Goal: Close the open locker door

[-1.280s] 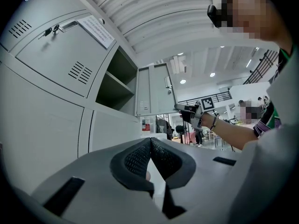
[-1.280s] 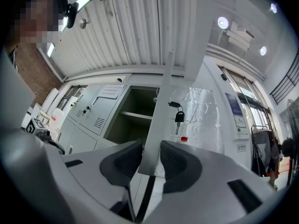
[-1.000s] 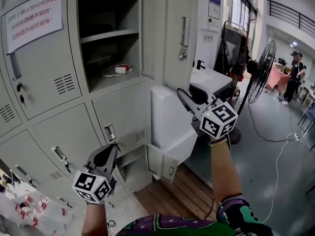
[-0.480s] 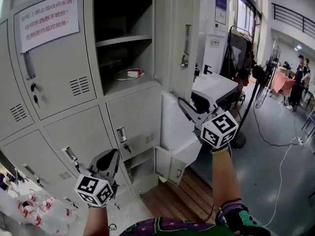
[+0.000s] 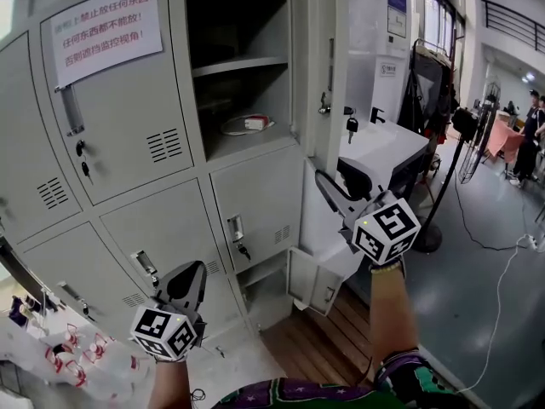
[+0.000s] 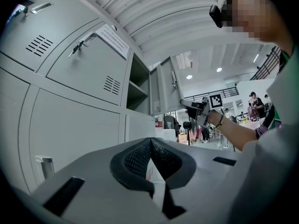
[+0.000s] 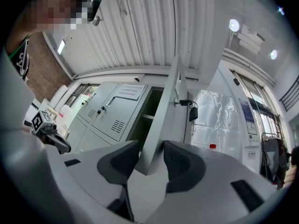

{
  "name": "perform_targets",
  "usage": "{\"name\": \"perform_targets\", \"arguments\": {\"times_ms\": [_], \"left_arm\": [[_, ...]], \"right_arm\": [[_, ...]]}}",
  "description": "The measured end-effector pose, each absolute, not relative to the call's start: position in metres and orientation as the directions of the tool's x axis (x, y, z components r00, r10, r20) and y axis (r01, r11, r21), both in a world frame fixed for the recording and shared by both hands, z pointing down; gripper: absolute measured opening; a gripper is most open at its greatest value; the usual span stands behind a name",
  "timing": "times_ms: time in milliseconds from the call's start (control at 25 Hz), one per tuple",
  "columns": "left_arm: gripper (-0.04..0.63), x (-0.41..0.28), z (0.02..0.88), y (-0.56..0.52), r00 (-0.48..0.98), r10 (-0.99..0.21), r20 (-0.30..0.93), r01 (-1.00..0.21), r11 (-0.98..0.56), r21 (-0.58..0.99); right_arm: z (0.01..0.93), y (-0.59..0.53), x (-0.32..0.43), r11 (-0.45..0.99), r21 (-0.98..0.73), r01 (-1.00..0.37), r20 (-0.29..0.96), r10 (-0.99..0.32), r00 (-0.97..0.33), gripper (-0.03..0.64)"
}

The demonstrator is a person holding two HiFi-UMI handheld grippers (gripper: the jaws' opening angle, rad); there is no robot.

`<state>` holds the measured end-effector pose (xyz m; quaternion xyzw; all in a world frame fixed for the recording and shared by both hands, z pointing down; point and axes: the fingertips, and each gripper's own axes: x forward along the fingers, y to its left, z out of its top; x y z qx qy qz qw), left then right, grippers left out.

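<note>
Right gripper view: locker door [image 7: 164, 120] edge between parted jaws

A key [image 5: 352, 125] hangs from our door's [image 5: 325, 135] lock; a red-and-white box [image 5: 256, 123] lies in the open compartment [image 5: 247, 92] behind. Our right gripper's [image 7: 150, 146] [image 5: 320, 177] jaws, just opening, straddle the door's lower edge without pressing. Our left gripper [image 6: 151, 142] [image 5: 199, 267], jaws together, hangs low left.

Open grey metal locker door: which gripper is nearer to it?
Right. The right gripper, its jaws just opening, straddles the lower corner of the open grey metal locker door. The left gripper hangs low by the closed lower lockers, well clear of it.
</note>
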<state>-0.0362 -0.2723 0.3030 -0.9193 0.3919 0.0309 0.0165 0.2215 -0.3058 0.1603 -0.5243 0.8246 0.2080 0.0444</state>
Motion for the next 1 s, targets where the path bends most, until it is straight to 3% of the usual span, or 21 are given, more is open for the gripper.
{"name": "perform_targets", "arguments": {"times_ms": [1000], "left_arm": [[0.02,-0.127,0.308,-0.278,0.643,-0.763,-0.068,-0.765,-0.644,0.006]], "right_arm": [[0.158,-0.335,0.128,0.372,0.286,-0.883,-0.315,-0.833,-0.454,0.161]]}}
